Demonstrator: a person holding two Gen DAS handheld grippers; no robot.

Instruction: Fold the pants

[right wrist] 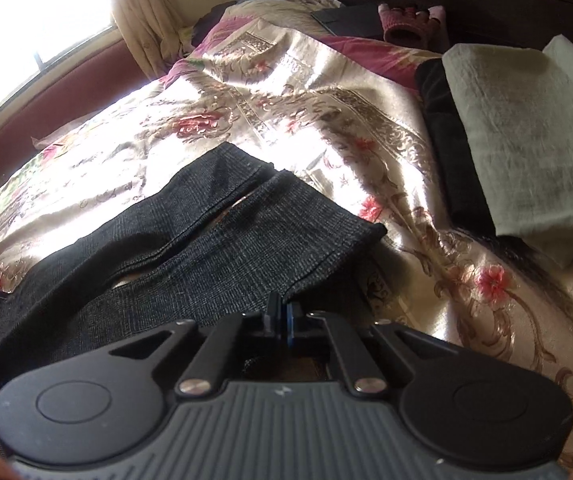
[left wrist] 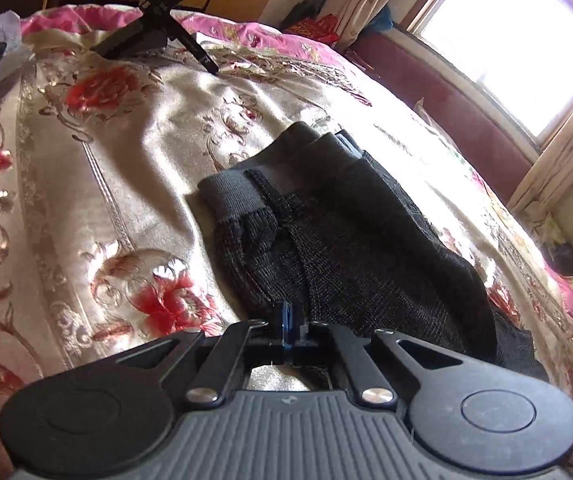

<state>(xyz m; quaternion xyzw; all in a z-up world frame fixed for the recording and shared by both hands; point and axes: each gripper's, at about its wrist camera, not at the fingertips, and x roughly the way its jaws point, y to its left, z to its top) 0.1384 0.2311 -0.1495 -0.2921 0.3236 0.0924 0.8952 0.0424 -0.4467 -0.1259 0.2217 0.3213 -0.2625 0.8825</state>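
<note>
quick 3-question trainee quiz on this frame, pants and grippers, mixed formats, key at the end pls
1. True or false: the left gripper has its jaws together at the near edge of the dark pants.
2. Which end of the pants lies ahead of the right gripper? A) waistband B) leg hems
3. Fill in: the pants lie on a floral ____.

Key: 1 true; 2 B; 3 bedspread.

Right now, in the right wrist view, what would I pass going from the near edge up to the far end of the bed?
Right gripper, jaws shut → dark pants, hems pointing away → floral satin bedspread → pink knitted glove → dark headboard.
</note>
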